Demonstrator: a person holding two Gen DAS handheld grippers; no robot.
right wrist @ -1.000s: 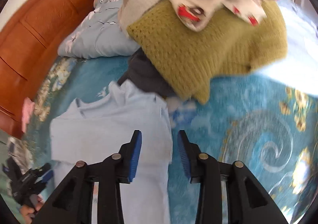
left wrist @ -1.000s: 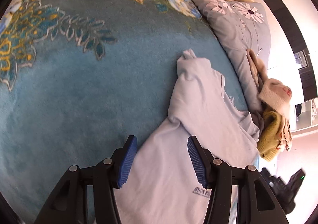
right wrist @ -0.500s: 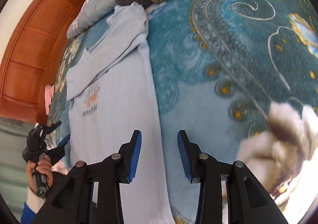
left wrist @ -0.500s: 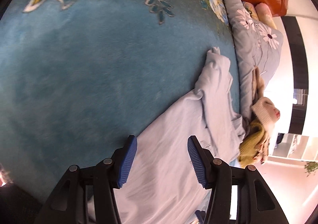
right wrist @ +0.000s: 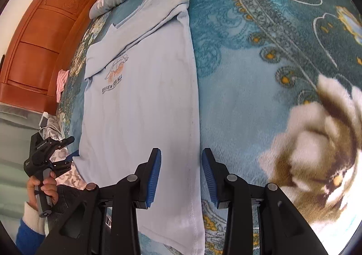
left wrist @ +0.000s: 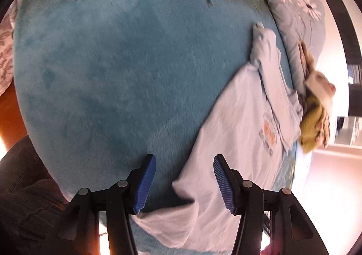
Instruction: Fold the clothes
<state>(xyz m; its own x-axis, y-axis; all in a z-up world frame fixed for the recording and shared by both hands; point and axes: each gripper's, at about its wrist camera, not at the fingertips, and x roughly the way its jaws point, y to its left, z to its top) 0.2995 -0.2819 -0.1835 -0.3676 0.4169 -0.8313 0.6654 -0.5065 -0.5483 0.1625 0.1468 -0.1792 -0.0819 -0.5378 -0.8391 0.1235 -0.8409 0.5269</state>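
Blue flowery bed blanket point(right wrist: 260, 101) holds a light blue T-shirt point(right wrist: 140, 105) reading "FOR ALL"; both claws, left claw point(left wrist: 184, 183) and right claw point(right wrist: 181, 174), gape apart over its near hem.

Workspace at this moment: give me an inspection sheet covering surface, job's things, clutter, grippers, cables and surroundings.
Surface: teal patterned blanket on a bed.
Job's things: light blue T-shirt lying lengthwise, chest print up, sleeves folded in at the collar end, hem end nearest the grippers.
Clutter: mustard knit piled with other clothes beyond the collar; floral pillow; small pink cloth.
Grippers: left gripper open over the shirt's hem corner; right gripper open over the shirt's side edge. Neither grips.
Cables: nothing seen.
Surroundings: wooden headboard.
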